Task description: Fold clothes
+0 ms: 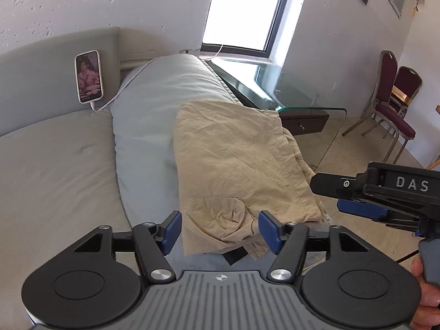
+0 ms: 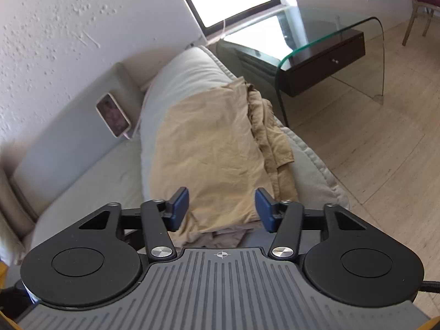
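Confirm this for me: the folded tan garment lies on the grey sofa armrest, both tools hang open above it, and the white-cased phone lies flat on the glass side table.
One detail is wrong. The white-cased phone leans upright against the sofa backrest, not on the glass side table; the left wrist view shows it. The folded tan garment does lie on the grey sofa armrest, with the left tool and right tool open.

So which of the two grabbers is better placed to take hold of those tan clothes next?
Probably the left gripper. Its open jaws frame the near end of the tan garment on the armrest. The right gripper hangs off the garment's floor side, also open, so it looks slightly worse placed.
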Tool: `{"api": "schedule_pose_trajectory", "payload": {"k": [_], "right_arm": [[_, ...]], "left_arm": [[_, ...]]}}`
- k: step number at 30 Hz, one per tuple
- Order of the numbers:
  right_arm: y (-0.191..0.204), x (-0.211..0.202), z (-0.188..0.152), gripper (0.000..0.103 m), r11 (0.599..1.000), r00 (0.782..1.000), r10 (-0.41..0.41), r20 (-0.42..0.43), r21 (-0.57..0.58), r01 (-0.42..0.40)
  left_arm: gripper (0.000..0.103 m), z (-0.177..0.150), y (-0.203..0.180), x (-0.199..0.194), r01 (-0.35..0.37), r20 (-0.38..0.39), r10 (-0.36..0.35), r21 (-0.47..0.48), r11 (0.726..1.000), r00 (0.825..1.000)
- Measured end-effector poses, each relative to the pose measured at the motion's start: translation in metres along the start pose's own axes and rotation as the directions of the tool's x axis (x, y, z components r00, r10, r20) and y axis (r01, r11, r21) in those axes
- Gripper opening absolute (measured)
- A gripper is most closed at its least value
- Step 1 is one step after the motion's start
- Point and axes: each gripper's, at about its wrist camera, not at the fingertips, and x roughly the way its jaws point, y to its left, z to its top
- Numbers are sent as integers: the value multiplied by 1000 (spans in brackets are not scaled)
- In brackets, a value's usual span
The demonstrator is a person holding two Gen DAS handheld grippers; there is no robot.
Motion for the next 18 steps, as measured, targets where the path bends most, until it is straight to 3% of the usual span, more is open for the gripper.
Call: {"api": "schedule_pose_trajectory", "payload": {"k": [1, 3, 6, 7, 9, 12, 18], "right_arm": [[3, -9, 0, 64, 999, 999, 31, -5, 20, -31], [9, -21, 2, 66, 994, 994, 99, -44, 54, -97], [22, -38, 3, 72, 993, 990, 111, -84, 44, -108], [26, -45, 2, 78, 995, 991, 99, -87, 24, -97], [35, -59, -2, 82, 998, 994, 62, -91, -27, -65], [46, -79, -4, 86, 994, 997, -14, -75, -108, 6], [53, -107, -3, 89, 983, 995, -80, -63, -168, 68]], "left_arm": [[68, 2, -1, -10, -5, 16, 5, 1, 1000, 1000], [85, 4, -2, -30, -12, 48, 12, 0, 1000, 999], [101, 6, -3, -51, -27, 75, 27, -6, 1000, 997], [102, 5, -4, -56, -38, 69, 39, -11, 999, 997], [102, 4, -6, -62, -39, 47, 40, -19, 999, 998], [102, 3, -8, -67, 0, 18, 1, -57, 998, 1000], [102, -3, -13, -72, -21, 15, 22, -81, 997, 1000]]}}
